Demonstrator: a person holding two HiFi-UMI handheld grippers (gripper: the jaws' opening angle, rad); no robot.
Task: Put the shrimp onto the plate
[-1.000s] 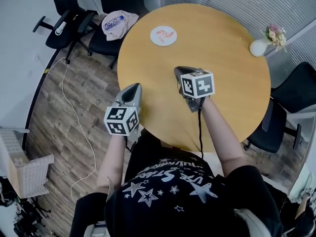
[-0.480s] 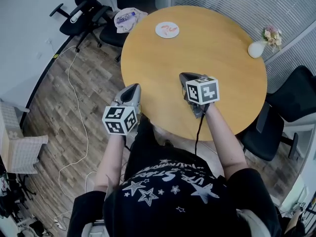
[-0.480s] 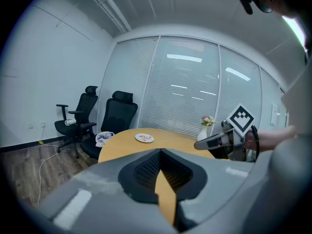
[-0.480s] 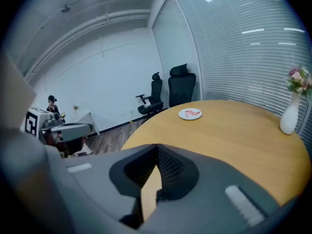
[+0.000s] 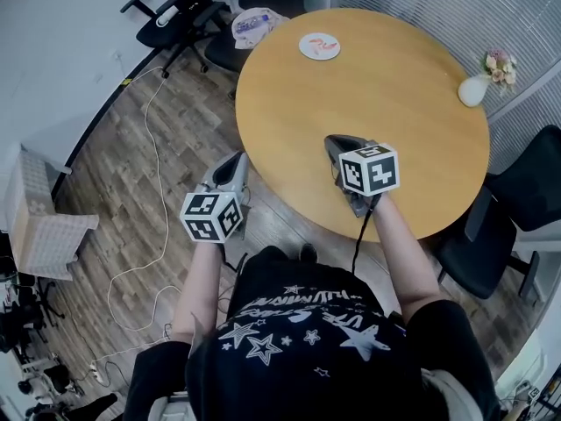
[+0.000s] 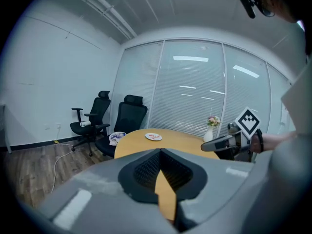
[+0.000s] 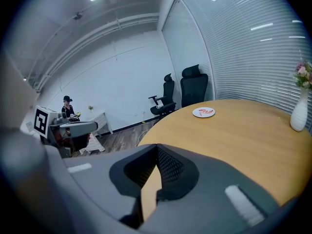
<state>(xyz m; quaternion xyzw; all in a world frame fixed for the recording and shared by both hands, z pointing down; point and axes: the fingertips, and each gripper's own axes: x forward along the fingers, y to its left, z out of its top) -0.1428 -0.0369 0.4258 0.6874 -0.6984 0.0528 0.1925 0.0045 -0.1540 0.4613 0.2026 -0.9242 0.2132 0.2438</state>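
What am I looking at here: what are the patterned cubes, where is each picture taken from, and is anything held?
A person at a round table holds a hand-held claw in each hand; the patterned cubes are part of those tools. One picture comes from a camera on the person's head, looking down. The other two come from cameras riding on the left claw and right claw, looking along their jaws. On the table sit a white plate with shrimp on it and a vase of flowers. Both claws are shut and hold nothing.
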